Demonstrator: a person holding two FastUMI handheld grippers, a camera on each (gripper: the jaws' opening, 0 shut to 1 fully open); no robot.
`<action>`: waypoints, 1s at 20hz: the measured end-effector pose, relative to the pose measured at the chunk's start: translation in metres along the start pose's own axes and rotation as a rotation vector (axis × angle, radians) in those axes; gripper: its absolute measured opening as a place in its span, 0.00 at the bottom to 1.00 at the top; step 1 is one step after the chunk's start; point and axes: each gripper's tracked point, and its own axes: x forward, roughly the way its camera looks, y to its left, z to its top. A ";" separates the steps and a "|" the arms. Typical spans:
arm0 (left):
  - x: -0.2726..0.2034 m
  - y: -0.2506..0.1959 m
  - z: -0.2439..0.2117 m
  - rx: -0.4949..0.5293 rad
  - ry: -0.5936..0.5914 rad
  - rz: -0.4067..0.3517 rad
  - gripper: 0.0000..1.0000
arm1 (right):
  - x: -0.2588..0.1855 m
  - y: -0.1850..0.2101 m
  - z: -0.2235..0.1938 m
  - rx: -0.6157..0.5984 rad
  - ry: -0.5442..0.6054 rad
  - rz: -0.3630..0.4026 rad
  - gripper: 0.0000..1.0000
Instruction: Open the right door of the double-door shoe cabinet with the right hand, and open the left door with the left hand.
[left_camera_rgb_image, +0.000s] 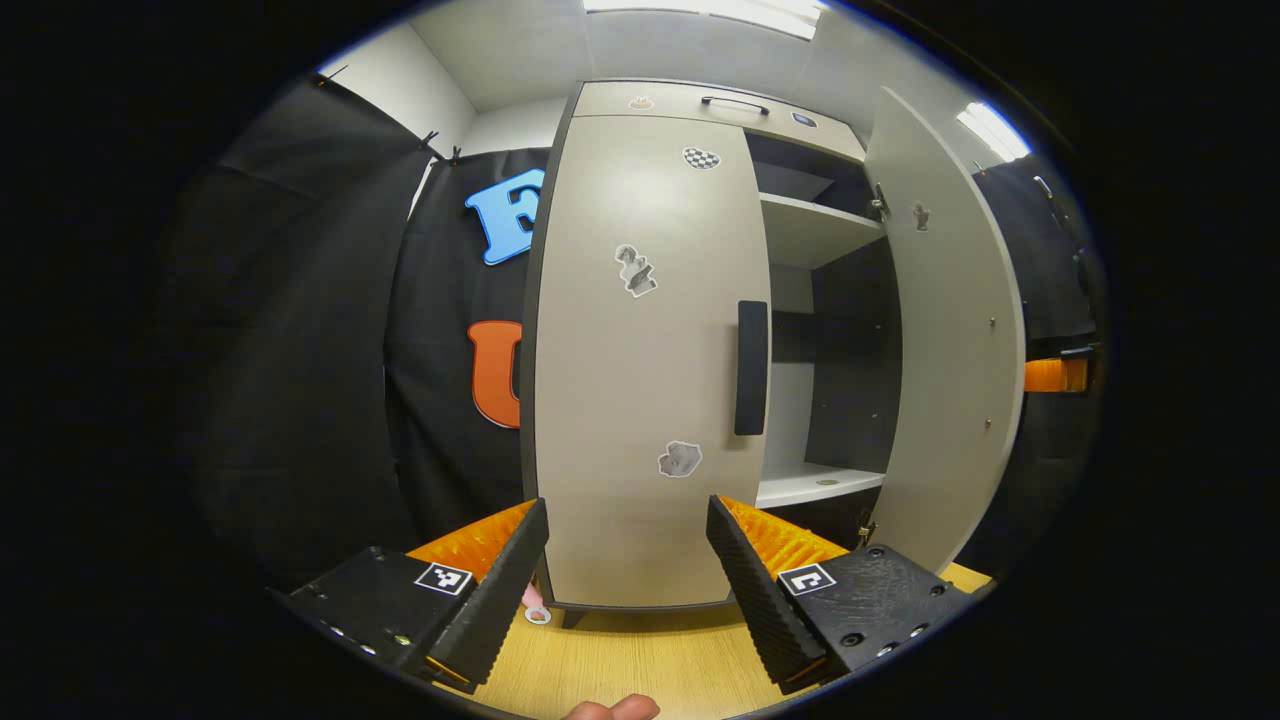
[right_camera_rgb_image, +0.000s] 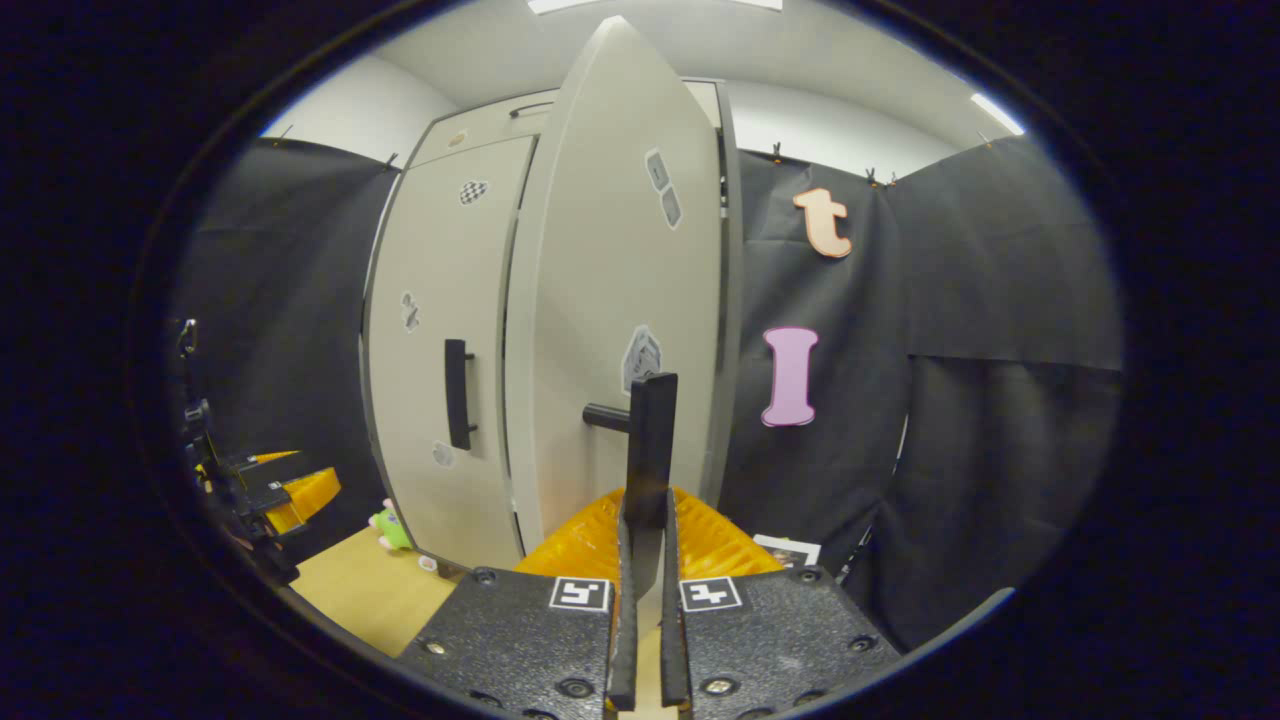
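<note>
The light grey shoe cabinet has its left door (left_camera_rgb_image: 640, 380) closed, with a black vertical handle (left_camera_rgb_image: 752, 367) at its inner edge. My left gripper (left_camera_rgb_image: 628, 560) stands open a little in front of that door, low down and apart from the handle. The right door (left_camera_rgb_image: 950, 330) is swung out, baring the shelves (left_camera_rgb_image: 815, 230) inside. In the right gripper view, the right door (right_camera_rgb_image: 610, 300) faces me edge-on, and my right gripper (right_camera_rgb_image: 641, 540) is shut on its black handle (right_camera_rgb_image: 650, 450). The closed left door (right_camera_rgb_image: 440, 350) and its handle (right_camera_rgb_image: 458, 393) lie to the left.
A wooden surface (left_camera_rgb_image: 640, 660) runs under the cabinet. A small pink toy (left_camera_rgb_image: 535, 603) lies by the cabinet's foot, and a green toy (right_camera_rgb_image: 392, 528) sits near it. Black cloth walls stand on both sides. The left gripper (right_camera_rgb_image: 270, 495) appears far left in the right gripper view.
</note>
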 end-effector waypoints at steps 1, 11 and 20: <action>0.002 0.000 -0.001 -0.005 0.002 -0.002 0.95 | 0.001 -0.005 0.000 0.007 -0.001 -0.021 0.12; 0.013 -0.008 -0.011 -0.008 0.015 -0.004 0.95 | 0.006 -0.029 0.004 0.085 -0.042 -0.071 0.04; -0.003 -0.006 -0.006 -0.006 -0.014 0.014 0.95 | -0.016 -0.013 0.012 -0.007 -0.123 -0.093 0.04</action>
